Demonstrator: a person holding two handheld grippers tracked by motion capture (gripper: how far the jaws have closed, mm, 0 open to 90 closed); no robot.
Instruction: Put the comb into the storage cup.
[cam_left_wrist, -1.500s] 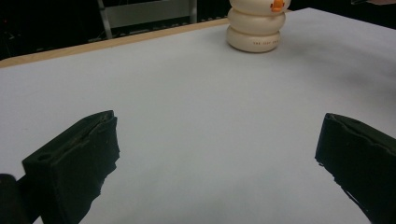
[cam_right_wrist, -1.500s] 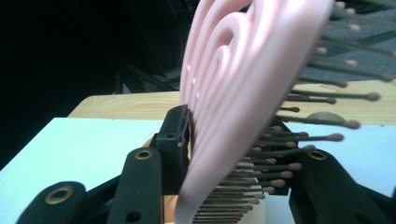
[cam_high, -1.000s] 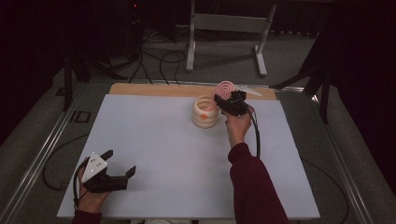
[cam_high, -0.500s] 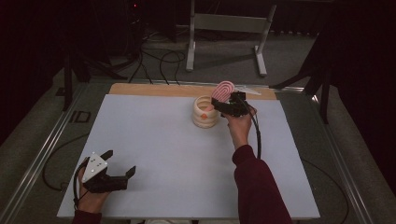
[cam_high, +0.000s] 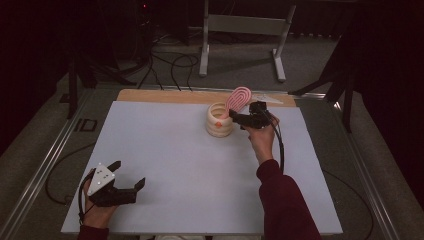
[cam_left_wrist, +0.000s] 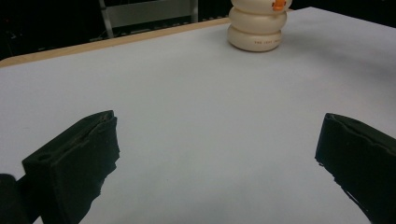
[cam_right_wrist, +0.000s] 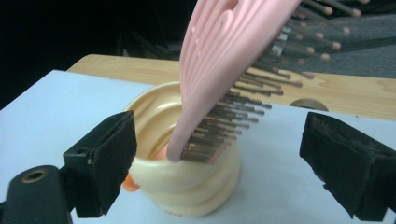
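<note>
Hairbrush (cam_high: 237, 99), pink, stands handle-down in the cream ribbed cup (cam_high: 219, 120) at the far middle of the white table (cam_high: 190, 165), its head leaning up and to the right over the rim. In the right gripper view the brush (cam_right_wrist: 219, 60) crosses the frame at a slant; its top is cut off by the upper edge and the handle's end is hidden inside the cup (cam_right_wrist: 187, 186). The right gripper (cam_high: 243, 119) sits just right of the cup, and its jaws have just been opening: they now stand wide, one on each side of the brush, with neither pad touching it. An orange spot on the cup's front is too small to make out. The left gripper (cam_high: 131, 176) rests at the near left corner, well apart from the cup, jaws spread wide over bare table. In the left gripper view the cup (cam_left_wrist: 256, 25) appears far off, its top cut by the frame.
</note>
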